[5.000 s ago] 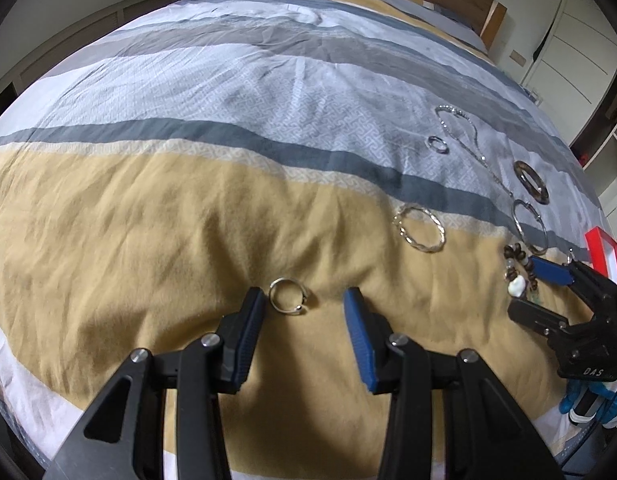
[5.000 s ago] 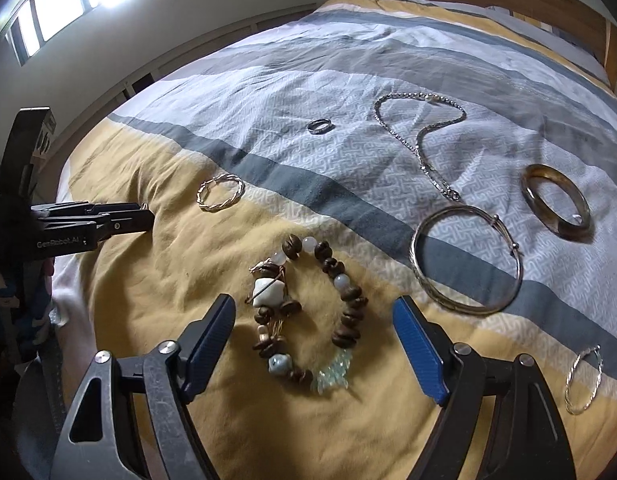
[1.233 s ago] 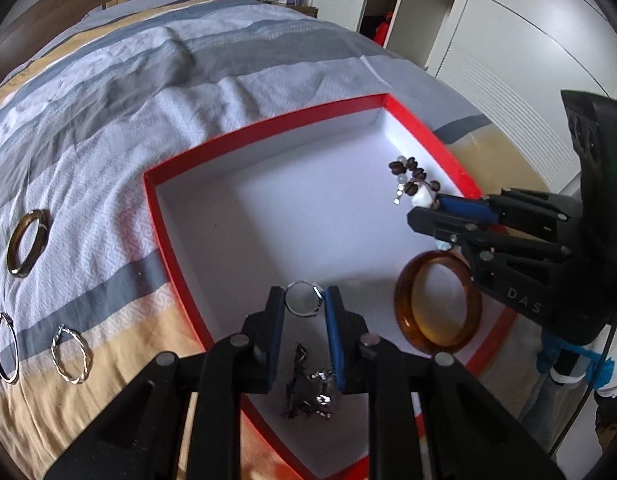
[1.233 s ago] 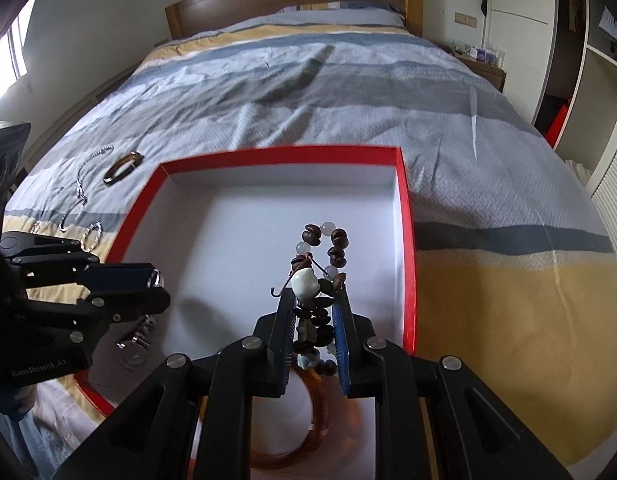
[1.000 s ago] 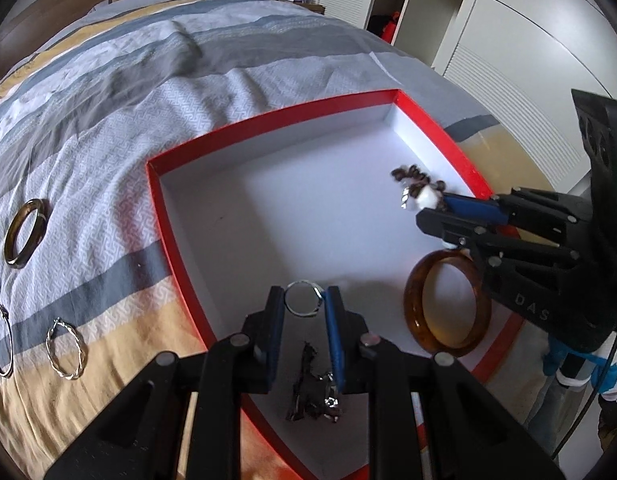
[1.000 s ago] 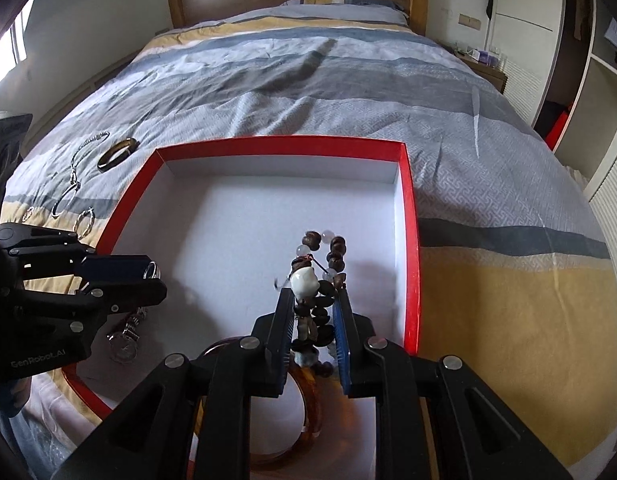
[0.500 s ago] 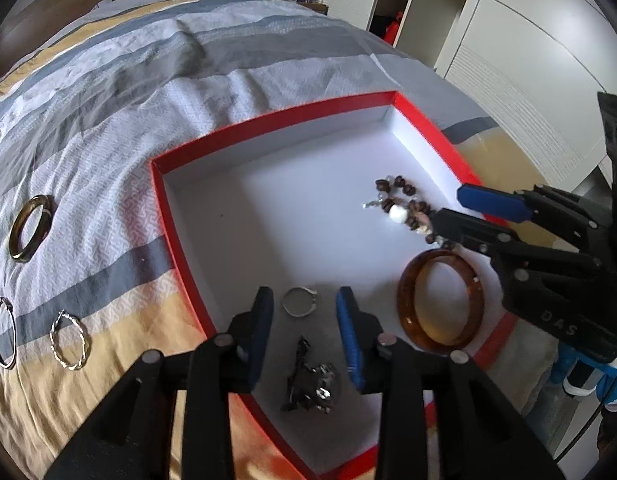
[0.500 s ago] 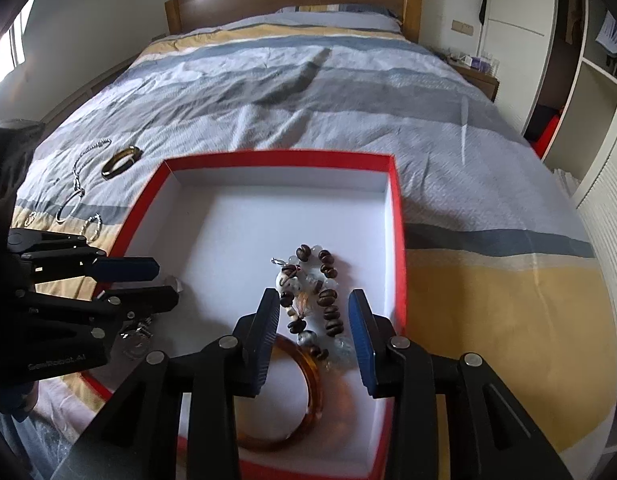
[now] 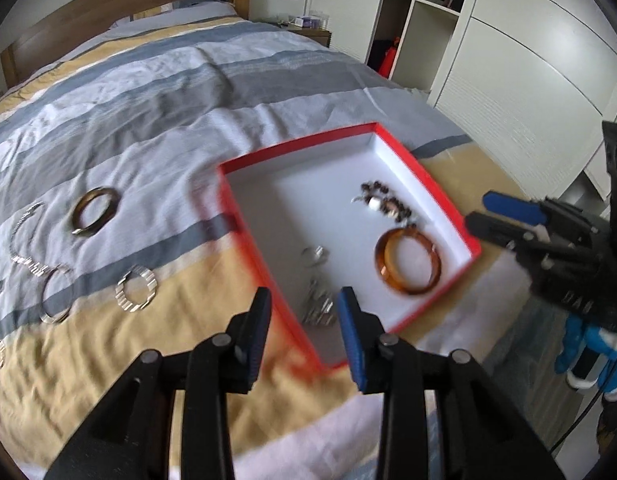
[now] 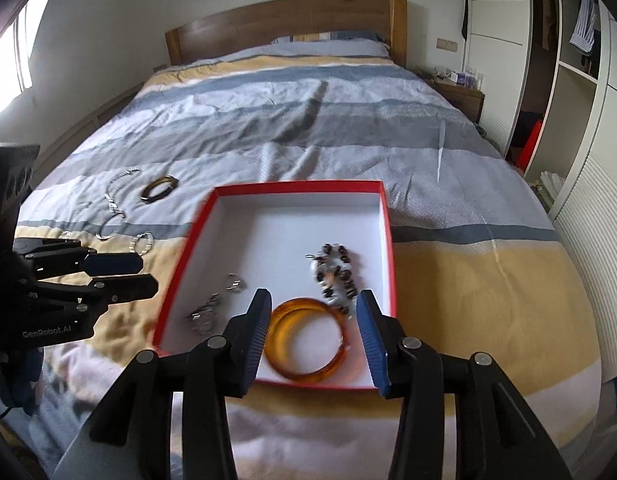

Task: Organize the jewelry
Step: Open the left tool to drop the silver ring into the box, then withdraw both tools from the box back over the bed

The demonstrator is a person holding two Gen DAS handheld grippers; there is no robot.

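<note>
L gripper [image 9: 304, 320] parted, empty; R gripper [image 10: 312, 328] opening, empty, above red box [image 10: 390, 248]; bangle [image 9: 94, 216] on bedspread [image 9: 148, 120].

Left gripper [image 9: 304, 330]: black angular arms, ribbed blue pads [image 9: 350, 332] on inner finger faces, round silver screws [image 9: 219, 340] at linkage joints. From right wrist view, white lettering "GenRobot.AI" [image 10: 46, 333] on its black body. Right gripper [image 10: 314, 334]: same black frame, blue ribbed pads, silver screws [image 10: 410, 343]. In left wrist view, pale letters "DAS" [image 9: 576, 305] on its side; below body, bright blue handle part [image 9: 576, 346], thin black cable [image 9: 584, 414].
</note>
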